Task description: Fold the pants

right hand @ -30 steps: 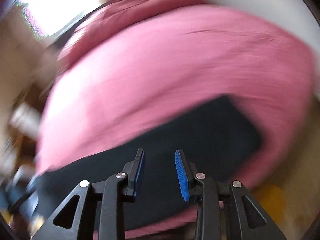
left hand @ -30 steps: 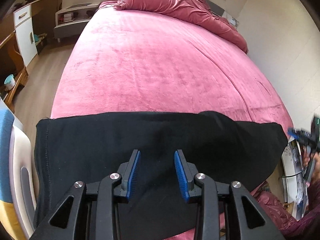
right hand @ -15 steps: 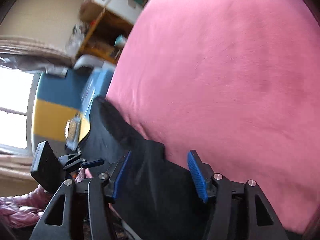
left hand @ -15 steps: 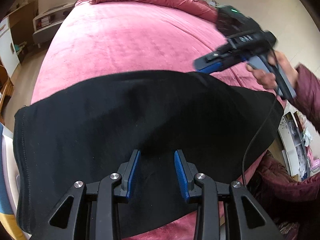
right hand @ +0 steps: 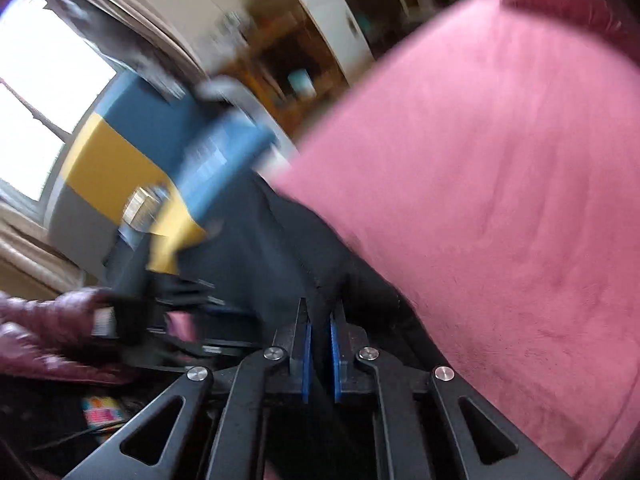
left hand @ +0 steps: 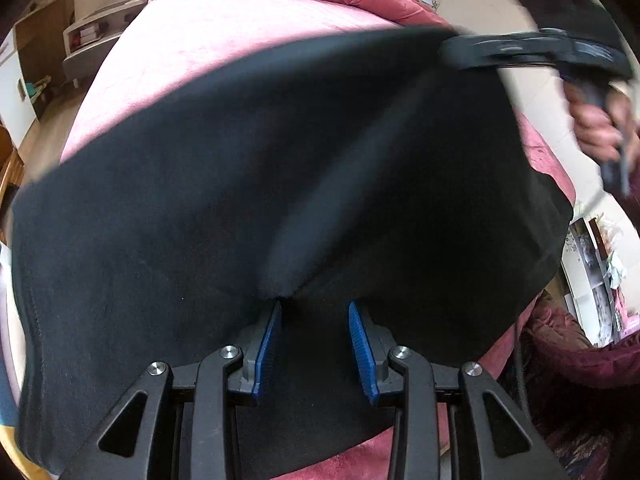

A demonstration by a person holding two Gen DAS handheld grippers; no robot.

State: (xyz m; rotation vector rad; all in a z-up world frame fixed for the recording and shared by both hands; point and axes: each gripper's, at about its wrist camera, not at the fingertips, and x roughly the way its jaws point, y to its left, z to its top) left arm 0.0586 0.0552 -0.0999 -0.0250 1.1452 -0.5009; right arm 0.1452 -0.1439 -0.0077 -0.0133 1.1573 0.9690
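The black pants (left hand: 200,220) lie across the near edge of the bed (left hand: 224,40), on its pink velvety cover, and most of the fabric is lifted into a taut sheet. The right gripper (right hand: 319,340) has its jaws pressed almost together, pinching a seamed edge of the pants, and in the left wrist view it is carrying that far edge up and over. The left gripper (left hand: 314,344) sits low at the near side with its jaws spread; a pucker of cloth touches the tip of one blue pad (left hand: 268,340), but nothing is clamped.

The main risk, as I judge it, is the single grip. With only the right jaws holding a thin bite of fabric, a fast swing could pull the edge free and drop the fold crooked. Since the left jaws pin nothing, the whole garment may slide along the smooth cover or off the bed edge instead of hinging. The diagonal ridge running from the near pucker toward the lifted corner suggests uneven tension, which could set a skewed crease. Motion blur in the right wrist view hints at speed.
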